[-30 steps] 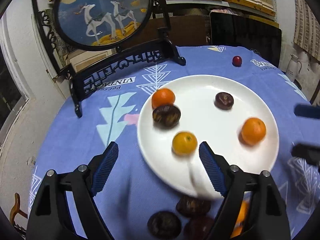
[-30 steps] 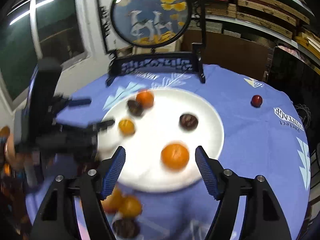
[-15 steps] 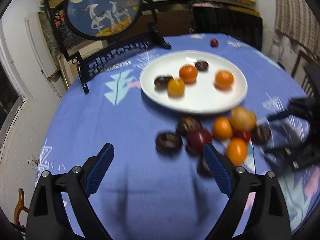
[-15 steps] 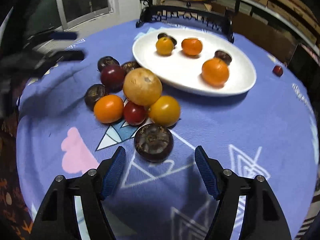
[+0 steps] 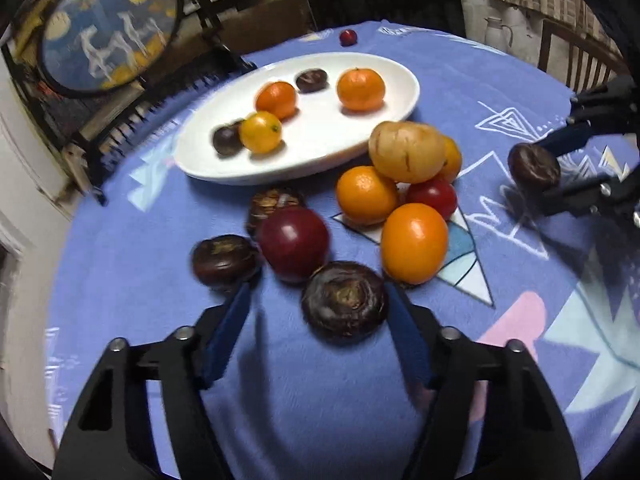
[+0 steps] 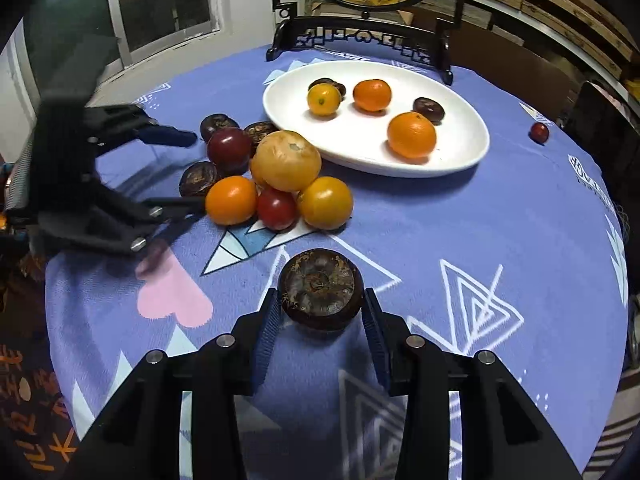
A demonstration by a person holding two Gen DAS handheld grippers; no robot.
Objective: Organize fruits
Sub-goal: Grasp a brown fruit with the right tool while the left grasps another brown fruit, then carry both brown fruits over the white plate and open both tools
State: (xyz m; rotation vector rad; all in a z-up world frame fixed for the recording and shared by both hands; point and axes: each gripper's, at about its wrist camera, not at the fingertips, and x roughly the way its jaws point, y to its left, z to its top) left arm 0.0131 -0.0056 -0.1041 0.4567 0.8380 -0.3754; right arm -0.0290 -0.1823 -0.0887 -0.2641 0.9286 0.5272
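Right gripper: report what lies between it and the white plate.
Right wrist view: dark chestnut within the right gripper jaws, then cloth, the yellow-orange fruit beside that line, then the white plate.

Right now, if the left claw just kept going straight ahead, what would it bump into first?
The dark brown fruit sitting just ahead between the open fingers of the left claw. Behind it come the red fruit and the rest of the pile, though exact depth is hard to judge.

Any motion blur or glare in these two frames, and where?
Left wrist: plate and round screen smeared, left gripper fingers slightly soft, highlight on the yellow-orange fruit. Right wrist: mostly sharp; only the left gripper is blurred.
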